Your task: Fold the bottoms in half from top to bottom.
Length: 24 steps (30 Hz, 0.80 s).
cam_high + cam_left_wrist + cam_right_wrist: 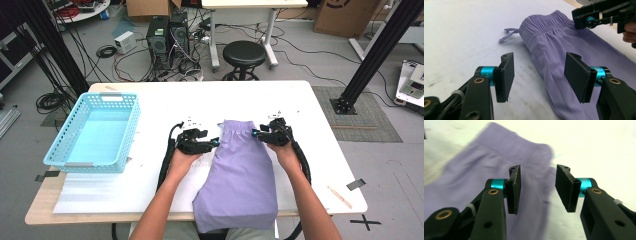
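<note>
A purple garment [242,170] with a gathered elastic waistband lies lengthwise on the white table [300,100], its near end hanging over the front edge. My left gripper [214,143] is at the garment's left edge just below the waistband. In the left gripper view the left gripper [539,65] is open, its jaws straddling the edge of the garment [554,45] without pressing on it. A drawstring [507,33] trails from the waistband. My right gripper [256,133] is at the waistband's right corner. The right gripper [537,180] is open over the blurred garment [486,170].
A light blue plastic basket [65,160] stands at the table's left side. A sheet of white foam [100,192] lies under its near end. A black stool [244,52] and cables are on the floor behind the table.
</note>
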Each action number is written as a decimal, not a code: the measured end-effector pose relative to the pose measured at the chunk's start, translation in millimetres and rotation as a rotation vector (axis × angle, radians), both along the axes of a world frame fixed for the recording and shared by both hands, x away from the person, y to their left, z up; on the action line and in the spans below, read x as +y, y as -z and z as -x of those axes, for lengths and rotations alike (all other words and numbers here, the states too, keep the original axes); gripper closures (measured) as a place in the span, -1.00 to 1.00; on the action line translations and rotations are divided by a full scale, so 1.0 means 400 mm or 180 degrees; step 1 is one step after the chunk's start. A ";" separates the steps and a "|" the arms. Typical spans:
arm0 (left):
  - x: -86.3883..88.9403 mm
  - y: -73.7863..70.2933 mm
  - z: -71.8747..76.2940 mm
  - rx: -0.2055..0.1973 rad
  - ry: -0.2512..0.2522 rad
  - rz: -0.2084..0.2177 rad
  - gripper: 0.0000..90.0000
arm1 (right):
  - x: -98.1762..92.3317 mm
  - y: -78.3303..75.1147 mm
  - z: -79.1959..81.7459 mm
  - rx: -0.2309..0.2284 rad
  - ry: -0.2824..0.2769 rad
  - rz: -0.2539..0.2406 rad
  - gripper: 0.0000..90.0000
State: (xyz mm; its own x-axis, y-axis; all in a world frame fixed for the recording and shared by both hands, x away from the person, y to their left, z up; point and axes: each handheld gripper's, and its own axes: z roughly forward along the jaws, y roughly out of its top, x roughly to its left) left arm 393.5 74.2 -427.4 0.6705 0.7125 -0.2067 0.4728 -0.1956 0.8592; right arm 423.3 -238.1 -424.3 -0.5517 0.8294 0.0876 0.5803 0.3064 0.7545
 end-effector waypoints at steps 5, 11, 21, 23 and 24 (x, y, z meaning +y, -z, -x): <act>-0.030 0.015 -0.042 0.0099 0.0052 0.0070 -0.09 | -0.006 0.041 -0.044 0.0309 0.0107 -0.0045 0.15; -0.072 0.040 -0.075 0.0232 0.0068 0.0017 -0.06 | 0.001 0.046 -0.041 0.0412 0.0050 0.0057 0.60; -0.110 0.060 -0.085 0.0335 0.0159 -0.0329 0.45 | -0.010 0.044 -0.027 0.0474 0.0007 0.0046 0.91; -0.124 0.059 -0.083 0.0335 0.0129 -0.0459 0.61 | -0.012 0.044 -0.026 0.0472 -0.0002 0.0026 0.92; -0.124 0.059 -0.084 0.0346 0.0101 -0.0454 0.70 | -0.013 0.042 -0.025 0.0461 -0.0017 0.0018 0.92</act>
State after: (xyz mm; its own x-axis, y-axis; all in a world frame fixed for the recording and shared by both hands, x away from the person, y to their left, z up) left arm 427.0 24.5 -451.0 0.6724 0.7186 -0.1776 0.5530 -0.3282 0.7659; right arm 433.1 -243.4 -441.3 -0.5380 0.8272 0.1620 0.6815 0.3138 0.6611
